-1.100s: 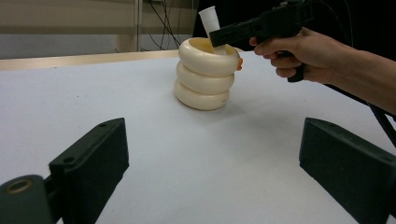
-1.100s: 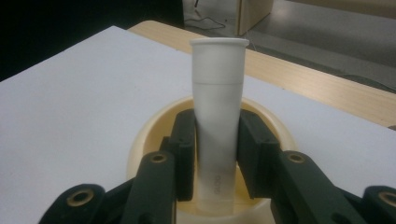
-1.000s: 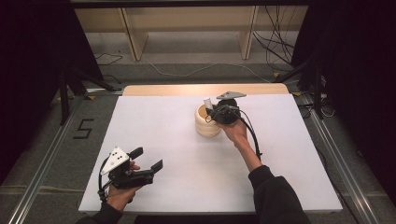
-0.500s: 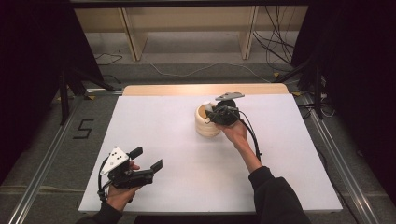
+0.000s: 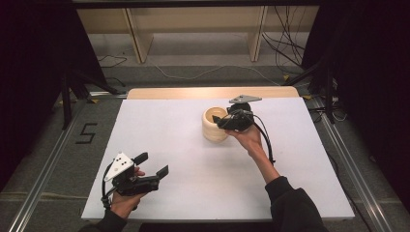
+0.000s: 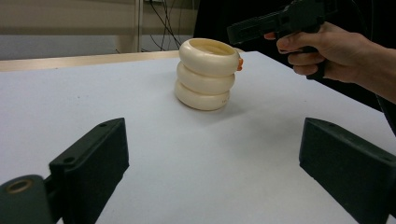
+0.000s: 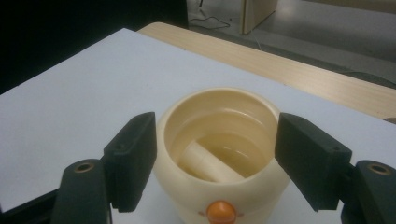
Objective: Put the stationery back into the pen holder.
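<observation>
Nothing much moved: your right gripper [image 5: 223, 119] stayed at the pot [image 5: 213, 124], mid-table, far side. Your left gripper [image 6: 212, 172] stayed released, near-left. Right gripper view: jaws flanked the rim, apparently released.

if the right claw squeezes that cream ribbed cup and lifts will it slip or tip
The cream cup looks rigid and glossy, so its bulged rings might slide against the right claw's flat pads. It stands upright on a broad base, so tipping seems unlikely. The loose cylinder leaning inside would probably shift.
</observation>
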{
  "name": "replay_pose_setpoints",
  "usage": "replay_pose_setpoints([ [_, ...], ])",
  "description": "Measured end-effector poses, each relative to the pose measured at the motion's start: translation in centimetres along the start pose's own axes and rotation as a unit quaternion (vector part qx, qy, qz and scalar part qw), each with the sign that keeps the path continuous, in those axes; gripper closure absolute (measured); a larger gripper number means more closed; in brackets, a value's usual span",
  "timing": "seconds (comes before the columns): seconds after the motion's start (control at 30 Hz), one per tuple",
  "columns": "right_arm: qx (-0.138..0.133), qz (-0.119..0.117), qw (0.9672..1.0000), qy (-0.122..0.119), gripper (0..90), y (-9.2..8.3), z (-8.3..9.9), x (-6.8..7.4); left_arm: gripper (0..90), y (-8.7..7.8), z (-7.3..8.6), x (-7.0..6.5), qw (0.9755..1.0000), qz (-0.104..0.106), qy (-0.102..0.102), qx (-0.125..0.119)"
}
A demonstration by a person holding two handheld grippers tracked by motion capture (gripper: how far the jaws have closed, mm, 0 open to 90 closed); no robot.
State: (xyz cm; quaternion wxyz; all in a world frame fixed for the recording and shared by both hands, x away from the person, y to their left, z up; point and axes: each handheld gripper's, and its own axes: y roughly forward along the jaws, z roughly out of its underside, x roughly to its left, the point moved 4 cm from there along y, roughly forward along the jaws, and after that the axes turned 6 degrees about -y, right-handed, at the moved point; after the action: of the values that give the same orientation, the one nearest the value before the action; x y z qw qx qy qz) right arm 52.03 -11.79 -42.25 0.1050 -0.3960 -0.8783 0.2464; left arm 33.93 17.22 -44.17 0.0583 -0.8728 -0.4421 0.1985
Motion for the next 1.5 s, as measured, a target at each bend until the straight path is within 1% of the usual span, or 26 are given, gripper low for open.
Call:
replay_pose_setpoints([
  [0.23, -0.002, -0.006, 1.0, 0.005, 28.6, -0.8, 0.2, 0.1, 7.4, 0.0, 0.0, 0.0, 1.0, 0.0, -0.001, -0.001],
  [0.33, -0.005, -0.006, 1.0, 0.002, 27.4, -1.2, 0.3, 0.2, 7.4, 0.0, 0.0, 0.0, 1.0, 0.0, -0.002, -0.001],
  [0.47, -0.014, -0.008, 0.9998, 0.009, 26.5, -2.2, 0.3, 0.5, 7.4, 0.0, 0.0, 0.0, 1.0, 0.001, 0.0, 0.001],
  [0.67, -0.027, -0.013, 0.9995, 0.005, 25.3, -3.8, 0.8, 1.1, 7.4, 0.1, 0.0, -0.1, 1.0, 0.002, 0.0, 0.003],
  [0.8, -0.028, -0.018, 0.9995, 0.002, 24.8, -4.7, 1.1, 1.5, 7.4, 0.1, 0.1, -0.1, 1.0, 0.003, 0.002, 0.005],
  [0.9, -0.033, -0.02, 0.9993, 0.002, 24.2, -5.3, 1.3, 1.8, 7.4, 0.1, 0.1, -0.1, 1.0, 0.003, -0.001, 0.005],
  [0.93, -0.032, -0.024, 0.9992, 0.006, 24.0, -5.5, 1.4, 1.9, 7.4, 0.1, 0.1, -0.1, 1.0, 0.003, 0.0, 0.006],
  [1.03, -0.033, -0.03, 0.9989, 0.012, 22.9, -6.0, 1.7, 2.2, 7.4, 0.1, 0.1, -0.1, 1.0, 0.005, 0.0, 0.007],
  [1.17, -0.032, -0.034, 0.9989, 0.01, 21.9, -6.7, 2.4, 2.6, 7.4, 0.1, 0.1, -0.1, 0.9999, 0.006, 0.001, 0.009],
  [1.3, -0.036, -0.038, 0.9986, 0.011, 21.3, -7.6, 2.9, 2.9, 7.4, 0.2, 0.2, -0.2, 0.9999, 0.01, 0.0, 0.012],
  [1.37, -0.041, -0.039, 0.9984, 0.008, 21.1, -8.0, 3.2, 3.1, 7.4, 0.2, 0.2, -0.2, 0.9998, 0.011, 0.001, 0.014],
  [1.5, -0.034, -0.042, 0.9985, 0.01, 20.8, -8.7, 3.9, 3.4, 7.4, 0.2, 0.2, -0.2, 0.9998, 0.012, 0.001, 0.015],
])
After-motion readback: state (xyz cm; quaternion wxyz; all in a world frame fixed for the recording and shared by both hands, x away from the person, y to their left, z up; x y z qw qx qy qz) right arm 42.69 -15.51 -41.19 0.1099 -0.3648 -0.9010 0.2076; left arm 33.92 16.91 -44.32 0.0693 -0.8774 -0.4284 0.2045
